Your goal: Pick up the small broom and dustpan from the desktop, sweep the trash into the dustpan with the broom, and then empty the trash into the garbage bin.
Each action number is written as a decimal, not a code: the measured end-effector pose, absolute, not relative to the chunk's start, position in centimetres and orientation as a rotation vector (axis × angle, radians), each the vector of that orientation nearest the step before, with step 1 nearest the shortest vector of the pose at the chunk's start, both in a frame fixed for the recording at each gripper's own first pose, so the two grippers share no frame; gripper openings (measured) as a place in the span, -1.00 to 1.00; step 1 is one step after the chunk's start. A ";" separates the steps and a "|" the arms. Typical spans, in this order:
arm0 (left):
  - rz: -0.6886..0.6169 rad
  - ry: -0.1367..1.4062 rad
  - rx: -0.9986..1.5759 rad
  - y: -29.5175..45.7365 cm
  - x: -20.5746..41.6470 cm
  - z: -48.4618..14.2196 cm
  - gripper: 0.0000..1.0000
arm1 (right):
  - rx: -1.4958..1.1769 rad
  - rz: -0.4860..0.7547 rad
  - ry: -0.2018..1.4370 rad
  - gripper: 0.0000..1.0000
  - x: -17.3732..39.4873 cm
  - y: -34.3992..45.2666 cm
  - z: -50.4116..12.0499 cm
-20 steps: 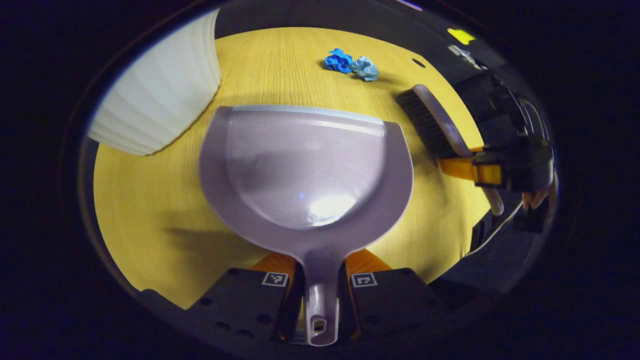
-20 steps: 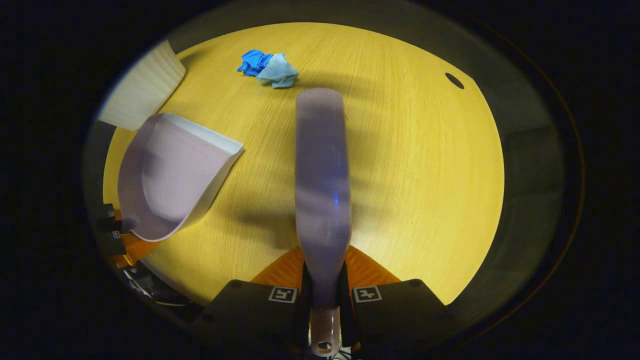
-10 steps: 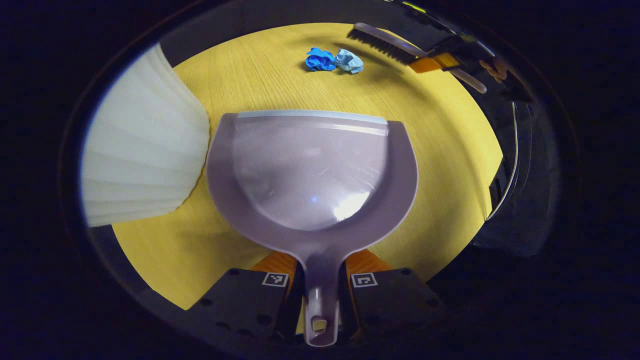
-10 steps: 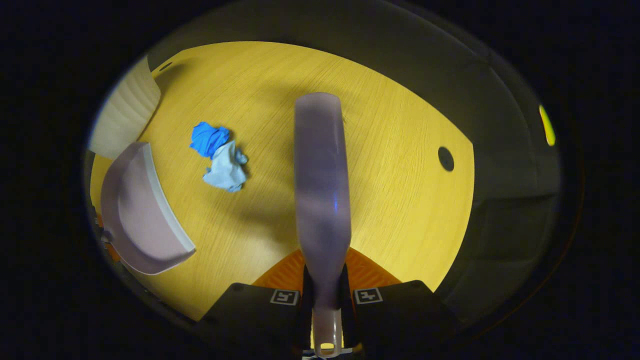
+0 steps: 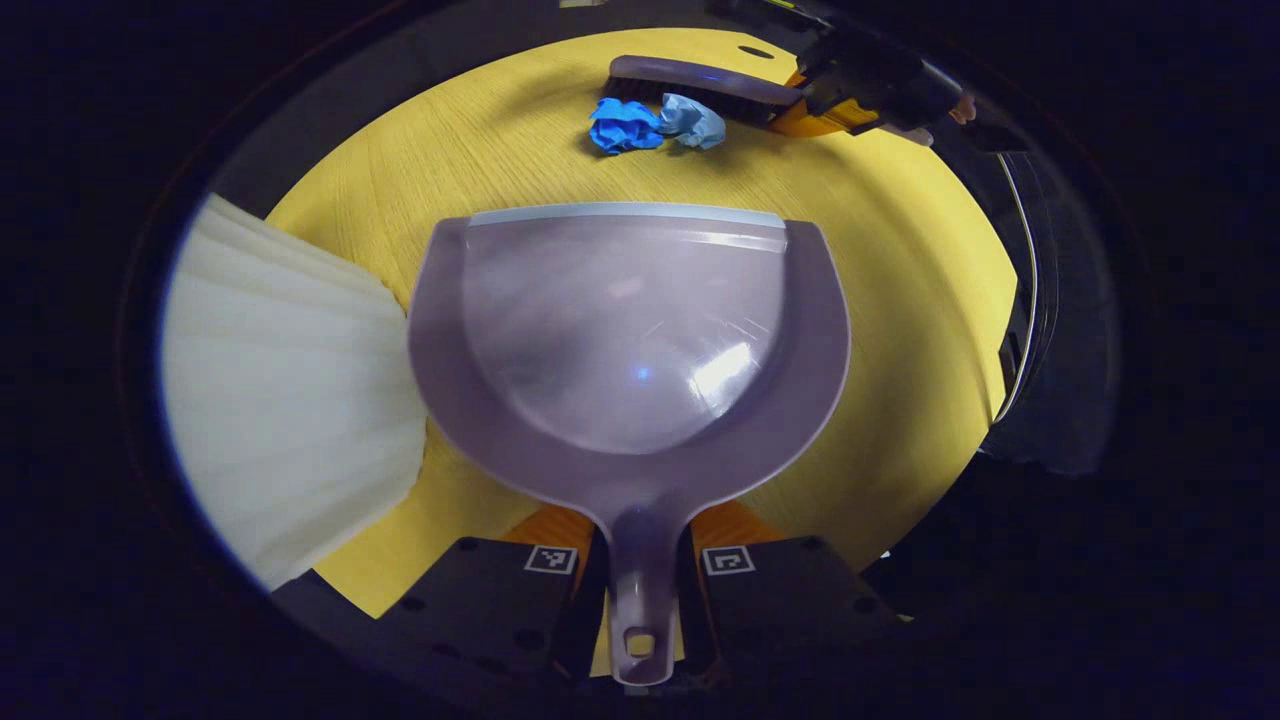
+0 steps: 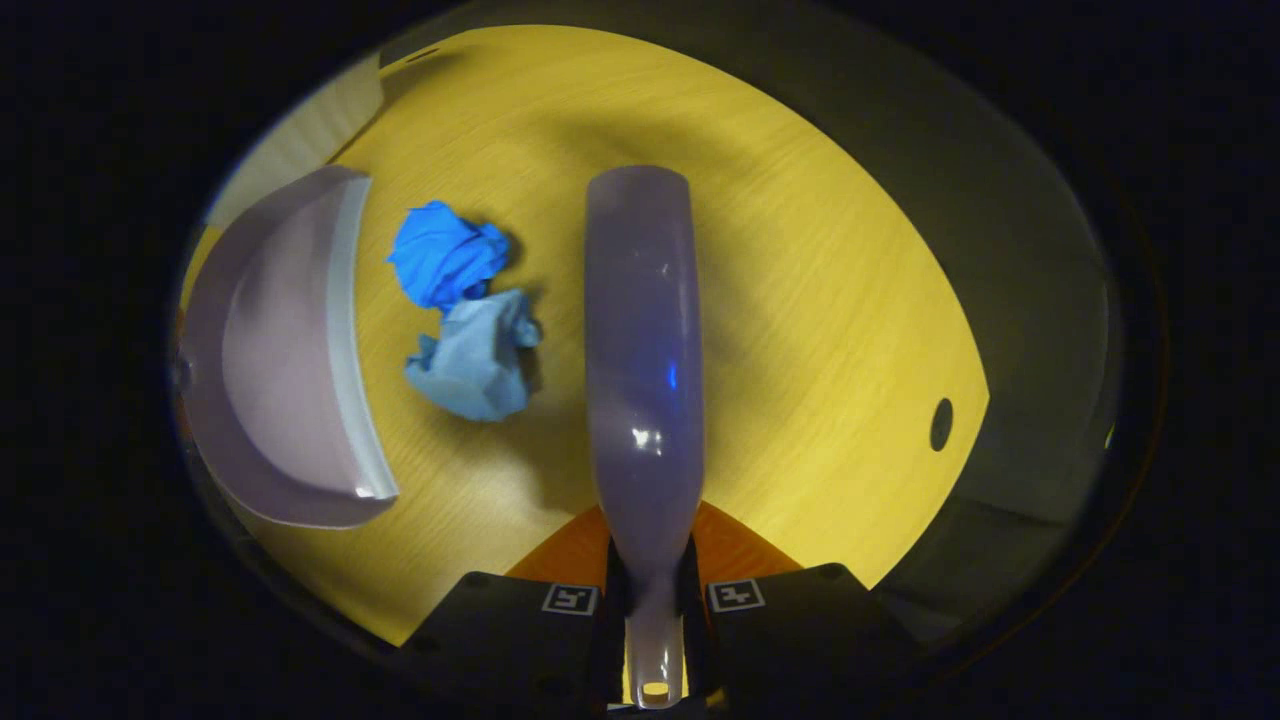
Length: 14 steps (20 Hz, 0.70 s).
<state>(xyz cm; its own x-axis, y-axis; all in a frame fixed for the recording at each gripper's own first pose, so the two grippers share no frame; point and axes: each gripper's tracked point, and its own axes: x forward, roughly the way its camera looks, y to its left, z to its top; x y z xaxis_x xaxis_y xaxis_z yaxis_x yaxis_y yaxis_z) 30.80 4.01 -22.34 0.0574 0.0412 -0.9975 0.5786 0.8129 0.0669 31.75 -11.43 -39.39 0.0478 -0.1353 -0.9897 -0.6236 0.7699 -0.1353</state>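
Your left tool [image 5: 640,585] is clenched on the handle of the dustpan [image 5: 628,340], whose open lip faces away from it toward the two crumpled blue scraps [image 5: 655,123] farther out on the table [image 5: 900,300]. Your right tool [image 6: 655,600] grips the broom [image 6: 645,350] by its handle, the head lying just right of the scraps [image 6: 462,315], with the dustpan [image 6: 275,400] to their left. A white ribbed bin [image 5: 285,380] stands just left of the left tool's dustpan.

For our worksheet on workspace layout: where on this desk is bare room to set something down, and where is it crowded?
Free: the wide desktop on the broom's far side, out to the small round hole. Crowded: the strip between broom and dustpan, where two crumpled blue wads lie, and the side by the white bin, which the dustpan nearly meets.
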 end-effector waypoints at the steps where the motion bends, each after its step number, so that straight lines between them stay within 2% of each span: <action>1: -0.438 1.471 0.536 4.1 31.2 -22.5 -0.41 | -0.662 0.465 1.504 -0.49 31.1 -10.4 -39.4; 5: -0.452 1.389 0.534 4.2 31.7 -22.8 -0.41 | -0.593 0.713 1.622 -0.48 24.6 -6.5 -37.5; 7: -0.465 1.362 0.499 3.8 31.7 -23.0 -0.40 | -0.596 0.764 1.636 -0.48 23.0 -7.3 -37.2; 14: -0.459 1.303 0.352 4.5 31.0 -22.1 -0.41 | -0.453 0.604 1.575 -0.48 24.0 -9.4 -37.4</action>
<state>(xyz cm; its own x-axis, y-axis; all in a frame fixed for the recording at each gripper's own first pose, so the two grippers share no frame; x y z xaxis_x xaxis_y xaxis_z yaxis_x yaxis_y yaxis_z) 30.97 4.48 -22.13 0.1972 -0.1255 -0.9723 0.5117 0.8591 -0.0071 24.01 -9.40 -37.39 -0.0955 0.0660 -0.9932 -0.6151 0.7806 0.1110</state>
